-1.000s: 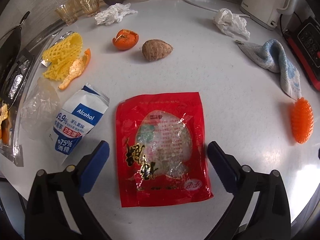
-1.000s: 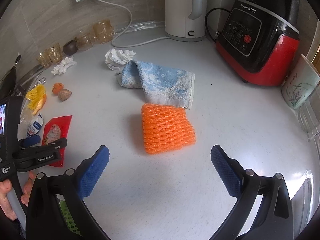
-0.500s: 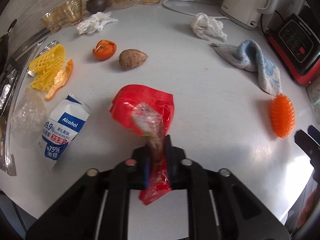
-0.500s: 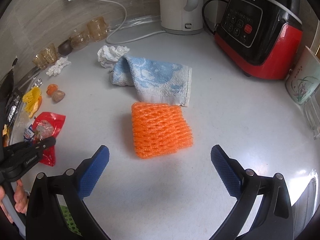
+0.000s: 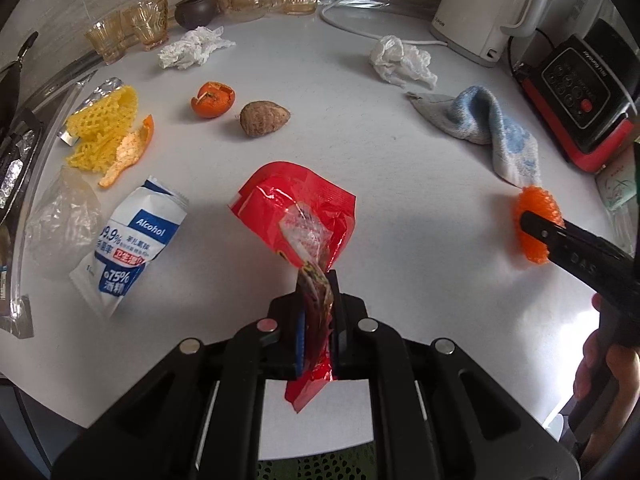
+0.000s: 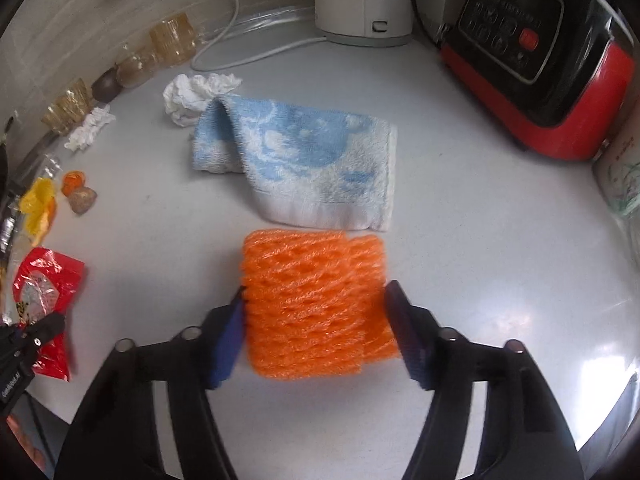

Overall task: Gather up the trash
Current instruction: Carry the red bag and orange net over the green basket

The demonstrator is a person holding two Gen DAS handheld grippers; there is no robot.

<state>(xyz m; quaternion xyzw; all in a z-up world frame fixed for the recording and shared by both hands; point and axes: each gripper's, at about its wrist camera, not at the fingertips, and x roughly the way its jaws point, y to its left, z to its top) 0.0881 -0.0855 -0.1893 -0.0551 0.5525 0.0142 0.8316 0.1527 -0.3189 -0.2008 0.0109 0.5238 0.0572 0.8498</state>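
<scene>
Left wrist view: left gripper (image 5: 318,312) fingers, spread around the flat red wrapper (image 5: 298,216) a sec ago, now pinch its near end, wrapper crumpled & hanging just ahead of fingers, off the worktop (image 5: 360,152). Right gripper (image 6: 320,332) fingers have just been closing w/ orange foam net (image 6: 312,304) between them; pads at its sides, squeeze not clear. Two trash items nearly secured.

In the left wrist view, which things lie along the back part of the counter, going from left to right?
Yellow foam net → mandarin → brown root → crumpled white plastic → blue towel → red and black appliance.
</scene>
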